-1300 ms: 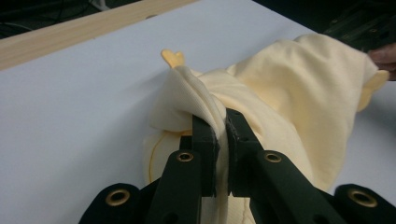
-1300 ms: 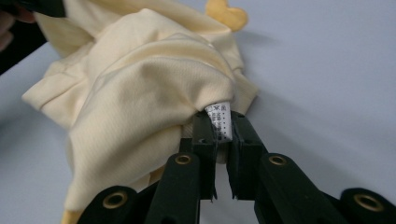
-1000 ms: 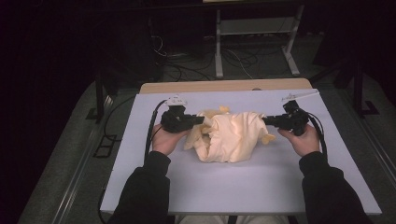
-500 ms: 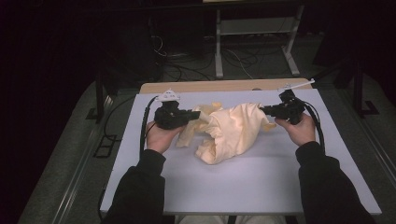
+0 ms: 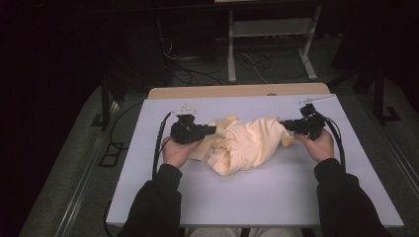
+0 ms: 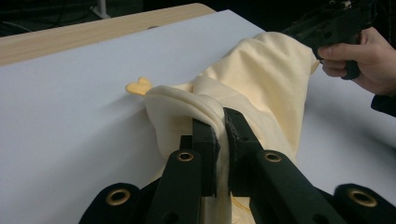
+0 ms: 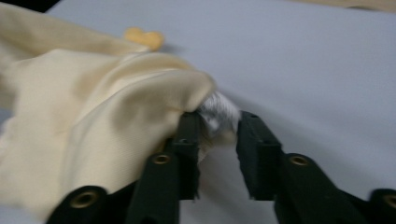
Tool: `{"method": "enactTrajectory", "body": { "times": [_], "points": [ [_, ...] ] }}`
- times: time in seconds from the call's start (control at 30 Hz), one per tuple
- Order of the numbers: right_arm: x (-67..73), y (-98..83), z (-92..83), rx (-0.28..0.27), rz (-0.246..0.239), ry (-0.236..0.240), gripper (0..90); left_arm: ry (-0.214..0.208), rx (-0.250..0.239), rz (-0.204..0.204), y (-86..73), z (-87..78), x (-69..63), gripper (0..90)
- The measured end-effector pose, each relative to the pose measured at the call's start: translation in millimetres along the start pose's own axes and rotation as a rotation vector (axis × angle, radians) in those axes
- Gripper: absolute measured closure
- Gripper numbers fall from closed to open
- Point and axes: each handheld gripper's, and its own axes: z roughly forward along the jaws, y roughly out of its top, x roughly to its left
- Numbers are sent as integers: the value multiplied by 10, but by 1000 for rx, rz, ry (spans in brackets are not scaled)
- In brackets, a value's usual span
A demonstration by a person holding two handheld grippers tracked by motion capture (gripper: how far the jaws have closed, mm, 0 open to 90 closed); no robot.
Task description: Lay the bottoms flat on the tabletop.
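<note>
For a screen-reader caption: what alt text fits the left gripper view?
The left gripper pinches a fold of pale yellow cloth between its black fingers, above a white table. Beyond the cloth, a hand holds the right gripper.

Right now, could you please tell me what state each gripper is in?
Left gripper: shut on the cream garment.
Right gripper: jaws have just been opening; the garment's edge sits between them, no longer pinched.

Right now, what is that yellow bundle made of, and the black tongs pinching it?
The yellow bundle looks like soft, matte knit cloth, probably cotton: it folds, wrinkles and bunches where pinched. The left tongs look like hard, matte black plastic with brass-coloured rings at the joints, though painted metal is possible.
</note>
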Motion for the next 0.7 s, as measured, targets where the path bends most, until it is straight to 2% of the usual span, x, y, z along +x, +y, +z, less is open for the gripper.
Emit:
{"method": "enactTrajectory", "body": {
  "times": [0.03,0.07,0.13,0.2,0.43,0.5,0.6,0.7],
  "points": [
    [0,0,0,0,0,0,676,-1,-2,1,3,5,-8,826],
    [-24,-27,-61,-32,14,-86,582,2,0,4,1,20,-19,826],
    [-60,-50,-121,-60,43,-113,509,-1,0,2,-9,34,-26,825],
    [-102,-78,-185,-79,74,-106,425,-5,-3,1,-15,40,-26,825],
    [-86,-158,-358,-99,98,-89,297,-8,-10,-10,-34,51,-31,825],
    [-54,-169,-396,-104,99,-74,260,-5,-7,-9,-34,42,-34,825],
    [8,-192,-443,-122,88,-33,245,-5,-10,-11,-39,43,-27,825],
    [80,-197,-468,-116,70,-14,237,-1,-12,-13,-40,47,-24,824]
  ]
}}
